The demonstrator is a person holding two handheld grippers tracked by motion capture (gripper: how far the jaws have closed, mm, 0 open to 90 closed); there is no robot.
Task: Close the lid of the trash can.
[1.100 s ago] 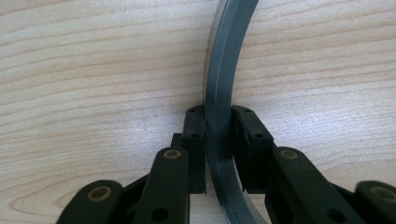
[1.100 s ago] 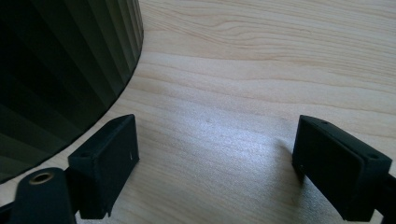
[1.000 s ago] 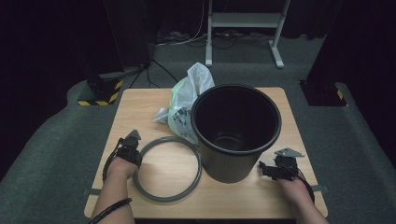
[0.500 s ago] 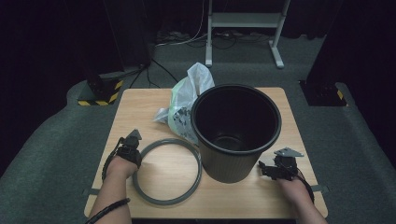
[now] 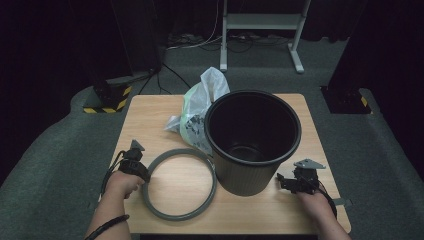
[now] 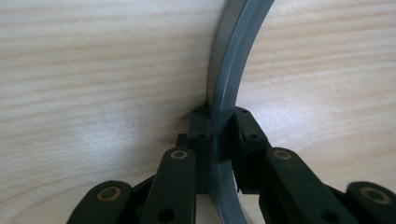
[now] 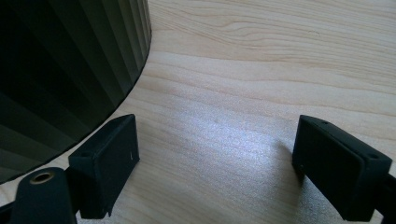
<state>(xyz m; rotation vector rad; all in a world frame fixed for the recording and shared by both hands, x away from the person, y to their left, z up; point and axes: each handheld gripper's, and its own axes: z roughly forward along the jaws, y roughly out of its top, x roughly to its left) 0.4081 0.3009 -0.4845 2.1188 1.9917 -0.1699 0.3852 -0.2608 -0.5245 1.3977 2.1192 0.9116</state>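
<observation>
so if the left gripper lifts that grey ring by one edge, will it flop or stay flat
The grey ring looks like moulded rigid plastic with a crisp edge, so it probably stays stiff. It seems thin and hollow-centred, so likely light. The left gripper pinches only a narrow band of rim, so the far side may sag or swing, and the smooth surface could slip.

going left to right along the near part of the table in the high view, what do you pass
left gripper → grey ring → black bin → right gripper
</observation>
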